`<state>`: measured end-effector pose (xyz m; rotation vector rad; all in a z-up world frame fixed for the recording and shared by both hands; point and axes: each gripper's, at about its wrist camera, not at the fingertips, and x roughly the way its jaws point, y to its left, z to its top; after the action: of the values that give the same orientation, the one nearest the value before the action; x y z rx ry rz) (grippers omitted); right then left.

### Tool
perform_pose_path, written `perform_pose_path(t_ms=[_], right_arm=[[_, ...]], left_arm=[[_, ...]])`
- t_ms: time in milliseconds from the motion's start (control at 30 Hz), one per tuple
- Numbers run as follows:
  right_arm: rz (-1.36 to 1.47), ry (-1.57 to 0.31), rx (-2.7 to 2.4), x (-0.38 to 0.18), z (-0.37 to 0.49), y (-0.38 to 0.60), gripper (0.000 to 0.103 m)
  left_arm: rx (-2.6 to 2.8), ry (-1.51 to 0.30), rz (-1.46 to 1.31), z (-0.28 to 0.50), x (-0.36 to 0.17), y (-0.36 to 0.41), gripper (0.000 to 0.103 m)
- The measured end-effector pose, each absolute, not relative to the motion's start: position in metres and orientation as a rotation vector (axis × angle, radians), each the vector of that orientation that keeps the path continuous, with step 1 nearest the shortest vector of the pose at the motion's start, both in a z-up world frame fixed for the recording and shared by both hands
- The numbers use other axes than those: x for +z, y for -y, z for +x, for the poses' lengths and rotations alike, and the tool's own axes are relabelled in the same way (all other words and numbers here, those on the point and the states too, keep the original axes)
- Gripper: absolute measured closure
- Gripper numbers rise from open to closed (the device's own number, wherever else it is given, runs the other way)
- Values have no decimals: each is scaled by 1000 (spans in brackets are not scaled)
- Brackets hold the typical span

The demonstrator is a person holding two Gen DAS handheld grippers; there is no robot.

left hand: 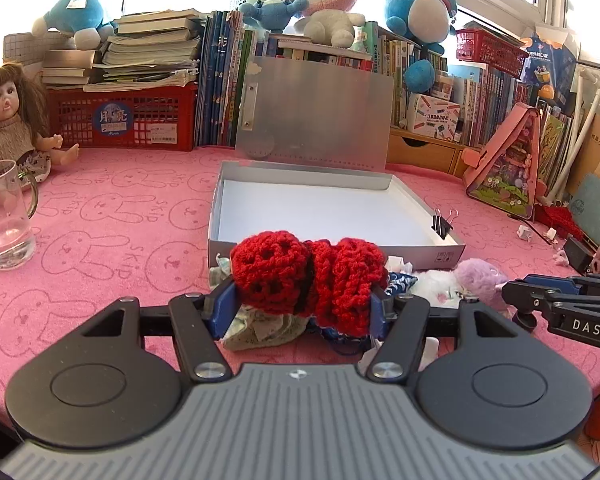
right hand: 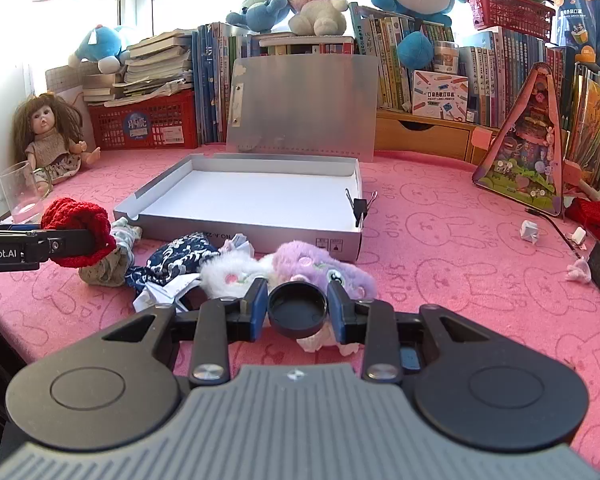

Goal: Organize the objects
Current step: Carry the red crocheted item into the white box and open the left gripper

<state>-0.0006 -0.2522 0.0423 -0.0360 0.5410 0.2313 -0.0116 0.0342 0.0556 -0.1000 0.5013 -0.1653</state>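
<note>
In the left wrist view the red knit (left hand: 308, 280) covers most of the cloth heap (left hand: 260, 326) behind it, and the glass (left hand: 6, 216) is cut by the left edge. In the right wrist view the black cap (right hand: 297, 310) hides part of the purple plush (right hand: 320, 270); the box's label print (right hand: 328, 245) is too small to read.

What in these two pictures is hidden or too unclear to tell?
- Left wrist view: the red knit covers much of the cloth pile beneath.
- Right wrist view: the black cap hides part of the purple plush.
- Both views: the box label print is too small to read.
- Left wrist view: the glass is cut by the left edge.
</note>
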Motion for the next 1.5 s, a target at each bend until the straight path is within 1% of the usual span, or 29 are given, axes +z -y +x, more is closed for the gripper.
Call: perform_pose_path(t_ms=[267,667,900,1067,1367,1500], right_arm=[[19,-559,219,56,32,262,65],[139,-610,229,67,104,269,65],[206,-675,265,57,156,261,65],[206,-725,290,43,181,247,65],[150,-821,292,20,201,225,65],[121,-838,277,19,202,222,62]], left_arm=[[-161,-469,-108,19,77,-38,36],[-142,-462,-111,92,93,-44,35],[-132,-512,-68,139,74,-34,35],[-135,-598,-57,168,52,-31,35],[-144,-693,-20,189,26,-28,35],[-147,-727,-13,193,18,-28,35]])
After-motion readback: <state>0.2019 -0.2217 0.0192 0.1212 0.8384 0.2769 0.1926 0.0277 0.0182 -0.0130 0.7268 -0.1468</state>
